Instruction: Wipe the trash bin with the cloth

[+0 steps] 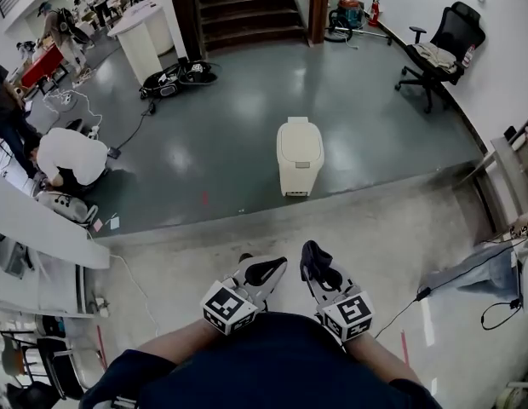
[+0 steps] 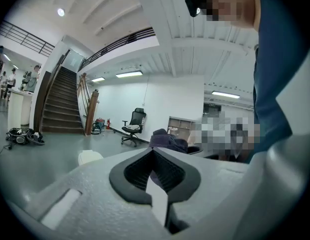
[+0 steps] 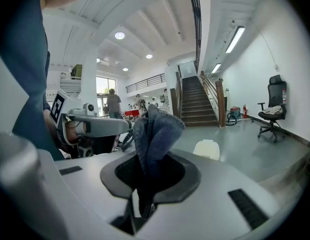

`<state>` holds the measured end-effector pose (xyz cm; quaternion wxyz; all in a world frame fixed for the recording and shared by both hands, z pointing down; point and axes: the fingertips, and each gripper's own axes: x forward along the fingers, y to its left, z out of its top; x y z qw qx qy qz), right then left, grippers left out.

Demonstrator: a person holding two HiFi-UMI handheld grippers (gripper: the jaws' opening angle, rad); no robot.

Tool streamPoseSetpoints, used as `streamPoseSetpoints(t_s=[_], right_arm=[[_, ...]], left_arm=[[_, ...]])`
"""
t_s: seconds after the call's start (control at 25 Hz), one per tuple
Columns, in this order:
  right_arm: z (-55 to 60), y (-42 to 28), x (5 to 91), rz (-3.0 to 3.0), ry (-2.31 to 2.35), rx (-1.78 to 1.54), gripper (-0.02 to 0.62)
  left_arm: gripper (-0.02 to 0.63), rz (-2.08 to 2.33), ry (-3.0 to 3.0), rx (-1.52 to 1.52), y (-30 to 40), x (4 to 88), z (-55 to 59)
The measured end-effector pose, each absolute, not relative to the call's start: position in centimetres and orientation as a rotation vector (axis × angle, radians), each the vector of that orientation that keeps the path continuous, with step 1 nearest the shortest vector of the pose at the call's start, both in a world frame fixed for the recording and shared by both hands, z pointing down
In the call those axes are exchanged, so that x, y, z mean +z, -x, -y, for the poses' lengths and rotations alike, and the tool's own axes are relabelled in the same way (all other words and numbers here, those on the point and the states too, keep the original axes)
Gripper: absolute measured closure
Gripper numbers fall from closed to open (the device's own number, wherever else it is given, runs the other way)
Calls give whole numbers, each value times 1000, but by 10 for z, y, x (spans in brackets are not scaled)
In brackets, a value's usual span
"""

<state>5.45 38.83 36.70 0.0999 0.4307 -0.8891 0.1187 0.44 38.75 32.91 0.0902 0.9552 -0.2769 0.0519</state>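
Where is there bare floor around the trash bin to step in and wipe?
Bare floor rings the trash bin: left toward the kneeling person, right toward the office chair. Crowded by cables near the stairs.

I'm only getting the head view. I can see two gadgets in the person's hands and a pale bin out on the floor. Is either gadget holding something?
Observer: Yes. The right gripper view shows the right gripper shut on a blue-grey cloth that sticks up from its jaws.
Operator: And the left one?
Observer: The left gripper view shows the left gripper with its jaws together and nothing between them.
Operator: Are they aimed at the bin?
Observer: Roughly. In the right gripper view the trash bin stands on the floor ahead, just right of the cloth and apart from it.
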Motion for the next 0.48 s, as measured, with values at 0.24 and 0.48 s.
streamPoseSetpoints(t_s=[0.24,0.48], right_arm=[[-289,-49,365,2558,-1332,342,534],[-176,-34,355,2483,-1413,329,534]], left_arm=[[603,728,-2892,124,0,332,-282],[603,613,-2918,112,18,324,-164]])
